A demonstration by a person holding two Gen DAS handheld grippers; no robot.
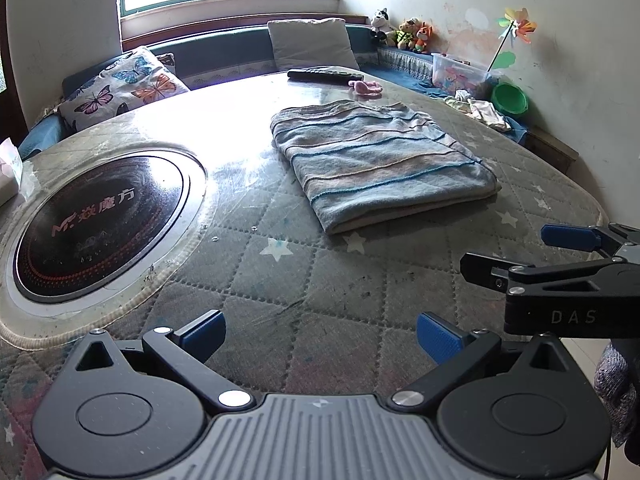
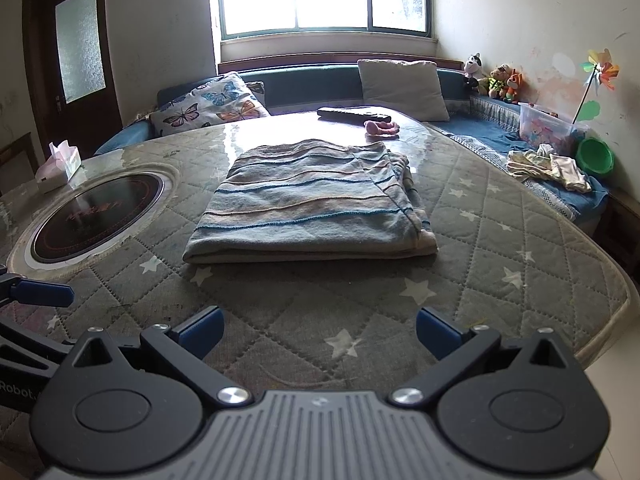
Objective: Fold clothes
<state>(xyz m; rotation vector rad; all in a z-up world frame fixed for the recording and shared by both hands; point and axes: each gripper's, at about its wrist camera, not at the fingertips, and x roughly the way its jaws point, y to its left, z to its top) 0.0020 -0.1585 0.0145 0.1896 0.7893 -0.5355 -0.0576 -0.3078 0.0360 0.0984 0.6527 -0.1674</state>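
One large table [image 2: 520, 240] under a grey quilted cover printed with white stars fills both views, and every place below is told from the folded cloth lying on it. That folded grey-blue striped knit garment [image 2: 308, 208] lies flat at about the middle of the table, a rough rectangle. In the right wrist view its stripes run left to right, its folded edge faces the camera and its layered loose edges lie at the right side. In the left wrist view its long axis slants from far left to near right. Left of the cloth a round black induction hob [image 1: 100, 224] is set into the table top. Beyond the cloth stands a blue bench [image 2: 320, 84] with a butterfly-print cushion [image 2: 212, 106] and a plain grey cushion [image 2: 404, 88]. Far behind the cloth lie a black remote control [image 2: 352, 114] and a small pink object [image 2: 382, 128]. The left gripper [image 1: 320, 336] and the right gripper [image 2: 318, 332] hover near the table's near edge, well apart from the cloth, blue pads spread wide, holding nothing.
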